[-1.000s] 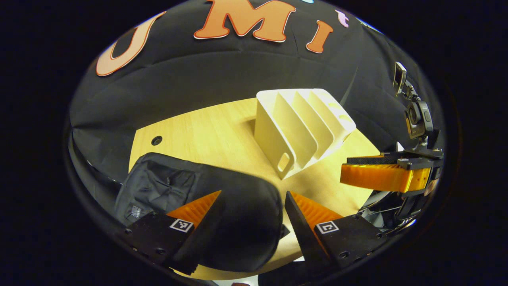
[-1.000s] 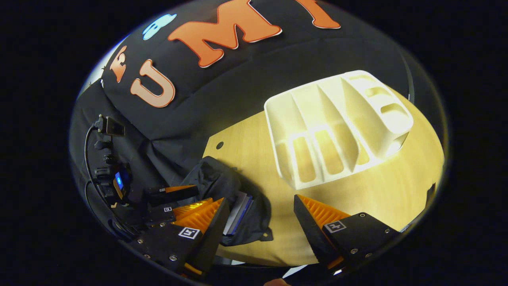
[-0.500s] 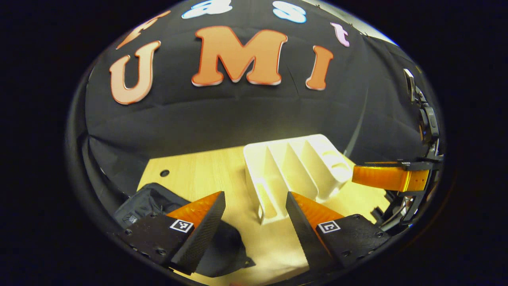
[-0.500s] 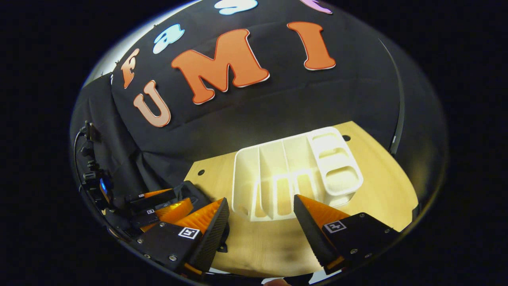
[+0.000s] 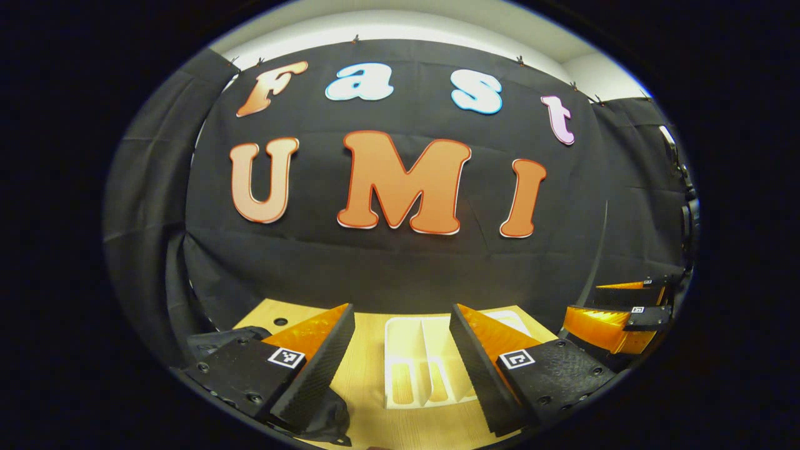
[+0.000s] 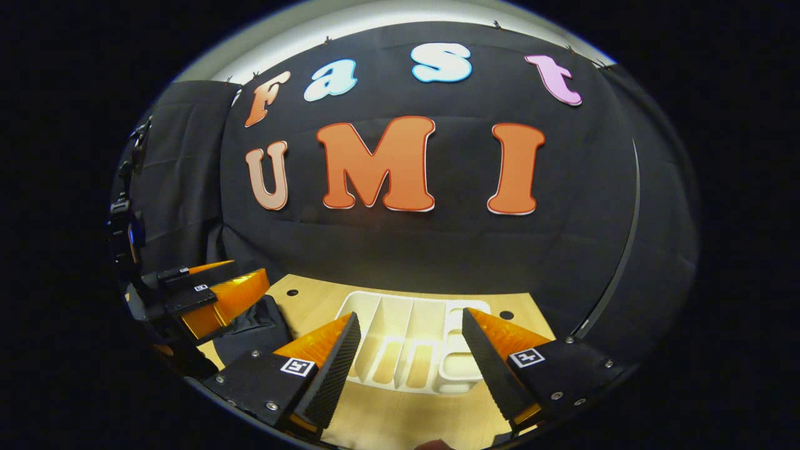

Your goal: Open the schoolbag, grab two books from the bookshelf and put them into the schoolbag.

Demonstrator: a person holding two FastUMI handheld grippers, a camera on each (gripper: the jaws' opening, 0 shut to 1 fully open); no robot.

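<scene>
Wood table (image 5: 365,375), both hand-held grippers wide open

Both views look level toward the booth wall from near the surface (image 5: 369,375) — sharing the white bookshelf (image 6: 406,350) between their fingers (image 5: 312,362).

Smooth white plastic bookshelf (image 6: 406,350) on pale matt wooden table (image 6: 400,415); black cloth schoolbag (image 6: 253,325).

Both grippers tilted up; bookshelf (image 5: 420,369) & schoolbag (image 5: 215,342) slid low, booth wall now dominant.
</scene>
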